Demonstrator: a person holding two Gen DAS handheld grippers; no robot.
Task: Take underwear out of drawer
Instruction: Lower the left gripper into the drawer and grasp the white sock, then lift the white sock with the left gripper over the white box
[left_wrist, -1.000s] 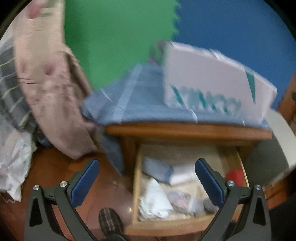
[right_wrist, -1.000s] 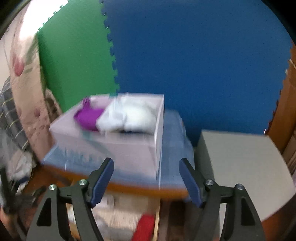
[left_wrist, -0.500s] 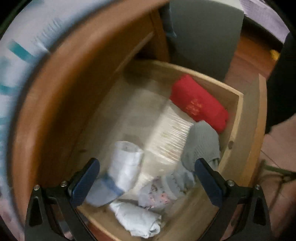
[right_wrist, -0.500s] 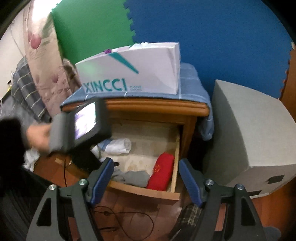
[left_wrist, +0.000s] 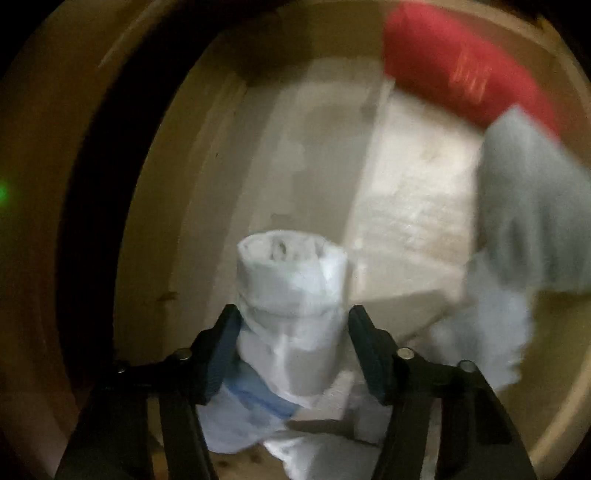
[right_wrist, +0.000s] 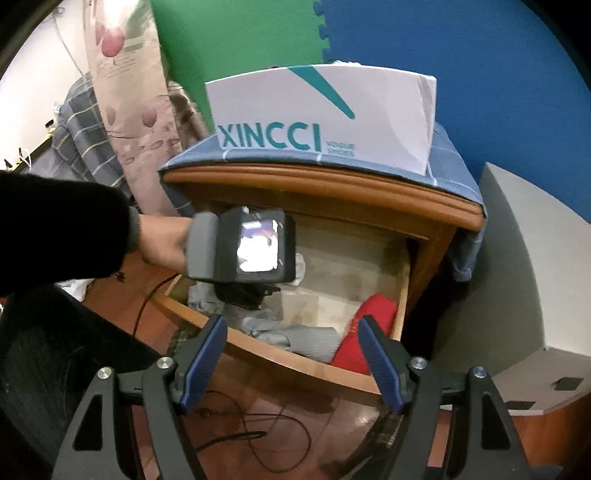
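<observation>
Underwear, one white roll (left_wrist: 291, 291), sits right between the two fingers of the left gripper (left_wrist: 291, 339), down inside the open drawer (right_wrist: 295, 360). The fingers stand on either side of the roll, close against it; the picture is blurred, and I cannot tell whether the pads are truly pressing or just framing it. A blue band shows low on the roll, near the left finger (left_wrist: 221, 354).

Count the rest of the drawer from the left wrist view: one red bundle (left_wrist: 465, 74) at the far right corner, one grey garment (left_wrist: 528, 206) just this side of it, and pale, blurred cloth (left_wrist: 495, 325) beneath that. The pale liner (left_wrist: 406, 192) on the drawer bottom lies bare in the middle.

From the right wrist view, the right gripper (right_wrist: 291, 354) hangs wide open and empty, out in front of the drawer, its two blue-padded fingers well apart. One hand (right_wrist: 166, 243) in a dark sleeve holds the left device over the drawer. On top of the wooden nightstand (right_wrist: 332, 188) lies one blue cloth (right_wrist: 454, 155), and on it one white box (right_wrist: 332, 110) lettered XINCCI. One grey block (right_wrist: 517, 266) stands beside the nightstand.
</observation>
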